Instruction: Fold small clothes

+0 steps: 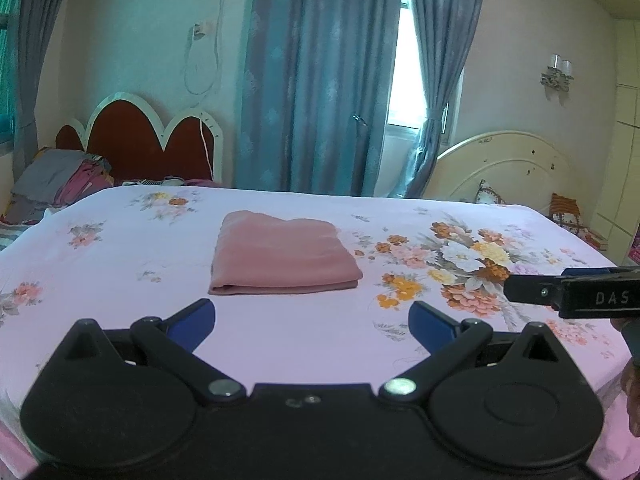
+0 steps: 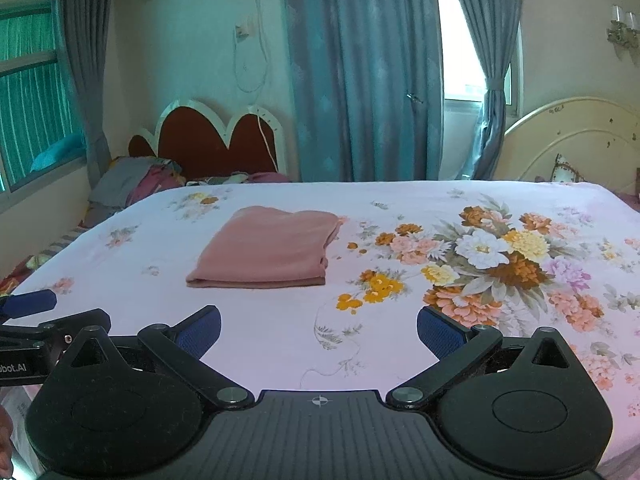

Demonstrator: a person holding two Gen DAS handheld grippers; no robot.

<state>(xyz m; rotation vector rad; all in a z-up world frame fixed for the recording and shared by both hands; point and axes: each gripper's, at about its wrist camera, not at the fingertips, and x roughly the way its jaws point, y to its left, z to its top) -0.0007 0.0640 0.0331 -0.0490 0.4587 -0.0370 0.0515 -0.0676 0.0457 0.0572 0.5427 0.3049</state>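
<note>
A pink cloth lies folded into a neat rectangle on the floral bedsheet, ahead of both grippers; it also shows in the right wrist view. My left gripper is open and empty, above the sheet just short of the cloth's near edge. My right gripper is open and empty, a little nearer and to the right of the cloth. The right gripper's side shows at the right edge of the left wrist view; the left gripper's fingertip shows at the left edge of the right wrist view.
The bed's far edge meets blue curtains. A second bed with a red headboard and piled bedding stands back left. A cream headboard with cushions is back right.
</note>
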